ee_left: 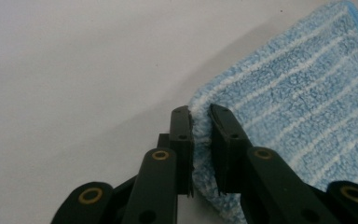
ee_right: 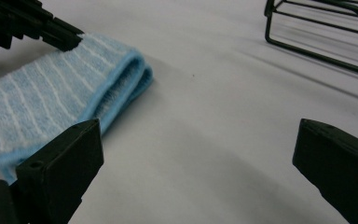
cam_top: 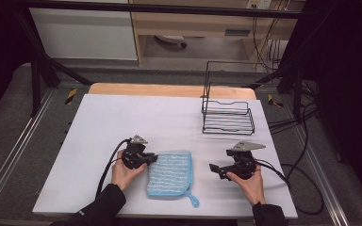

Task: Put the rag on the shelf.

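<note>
A folded light-blue striped cloth (cam_top: 169, 174) lies on the white table cover (cam_top: 122, 117) near the front edge, with a small loop trailing from its front right corner. My left gripper (cam_top: 153, 159) is at the cloth's left far corner. In the left gripper view its jaws (ee_left: 200, 112) stand nearly together with the edge of the cloth (ee_left: 298, 93) pinched between them. My right gripper (cam_top: 215, 168) is to the right of the cloth, apart from it. Its jaws (ee_right: 198, 130) are wide open and hold nothing. The right gripper view takes in the cloth (ee_right: 51, 102) and the left gripper (ee_right: 60, 37).
A black wire rack (cam_top: 228, 120) stands at the back right of the table, and its base bars (ee_right: 317, 42) also appear in the right gripper view. Cables trail from both grippers off the table. Bare white cover lies between the cloth and the rack.
</note>
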The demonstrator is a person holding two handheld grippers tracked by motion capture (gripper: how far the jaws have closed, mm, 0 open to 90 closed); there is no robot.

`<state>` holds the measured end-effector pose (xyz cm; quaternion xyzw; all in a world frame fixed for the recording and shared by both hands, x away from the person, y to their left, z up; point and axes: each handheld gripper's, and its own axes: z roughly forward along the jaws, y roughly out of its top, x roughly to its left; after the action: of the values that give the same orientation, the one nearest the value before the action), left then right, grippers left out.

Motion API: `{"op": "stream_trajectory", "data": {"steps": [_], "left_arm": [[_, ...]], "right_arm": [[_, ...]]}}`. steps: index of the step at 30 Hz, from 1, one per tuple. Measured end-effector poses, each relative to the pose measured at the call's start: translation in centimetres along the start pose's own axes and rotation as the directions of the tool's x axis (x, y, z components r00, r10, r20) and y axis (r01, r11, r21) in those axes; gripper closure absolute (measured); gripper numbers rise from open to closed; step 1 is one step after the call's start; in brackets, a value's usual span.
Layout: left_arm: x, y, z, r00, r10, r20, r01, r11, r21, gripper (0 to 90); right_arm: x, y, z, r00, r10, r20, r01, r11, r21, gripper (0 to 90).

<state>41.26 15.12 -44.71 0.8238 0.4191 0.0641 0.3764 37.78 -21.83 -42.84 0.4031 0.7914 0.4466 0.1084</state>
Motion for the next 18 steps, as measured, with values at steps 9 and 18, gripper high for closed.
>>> {"op": "stream_trajectory", "data": {"steps": [9, 18], "left_arm": [[0.0, 0.0, 0.0, 1.0000, 0.007, 0.002, -0.007, 1.0000, -0.002, 79.0], [0.1, -0.1, 0.0, 0.9999, 0.012, 0.009, -0.012, 0.9999, -0.003, 78.9]], "right_arm": [[1.8, 2.7, 2.8, 0.9998, 0.013, -0.018, -0.013, 1.000, -0.002, 2.9], [3.9, 4.7, 7.8, 0.9989, 0.003, -0.046, -0.001, 0.999, 0.045, 17.6]]}}
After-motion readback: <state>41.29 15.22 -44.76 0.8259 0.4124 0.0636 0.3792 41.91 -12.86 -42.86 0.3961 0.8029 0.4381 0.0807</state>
